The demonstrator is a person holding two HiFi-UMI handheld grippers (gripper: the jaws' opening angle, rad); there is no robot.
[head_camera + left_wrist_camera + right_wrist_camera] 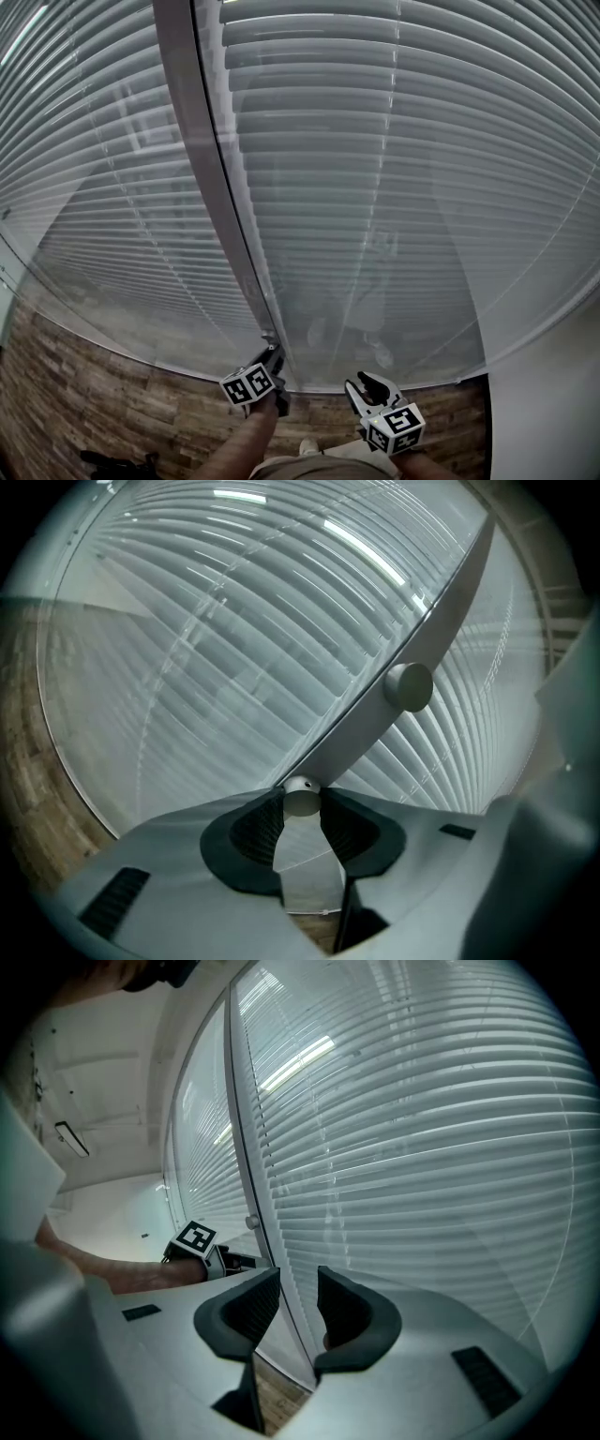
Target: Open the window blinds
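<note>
White slatted blinds [394,187] hang behind glass on either side of a grey upright post [202,159]. Low on that post, my left gripper [274,351] is shut on a small round metal knob [301,797], with the dark pads pressing on both its sides [300,804]. A second, larger knob [409,686] sticks out of the post [441,621] higher up. My right gripper [367,384] hovers to the right, just before the glass. Its jaws [297,1290] stand a narrow gap apart with nothing between them. The slats [431,1147] lie close together.
Wood-patterned floor [94,394] runs below the window's bottom edge. A pale wall [553,403] closes the right side. A dark object [112,461] lies on the floor at lower left. The right gripper view shows the left gripper's marker cube [195,1238] beside the post.
</note>
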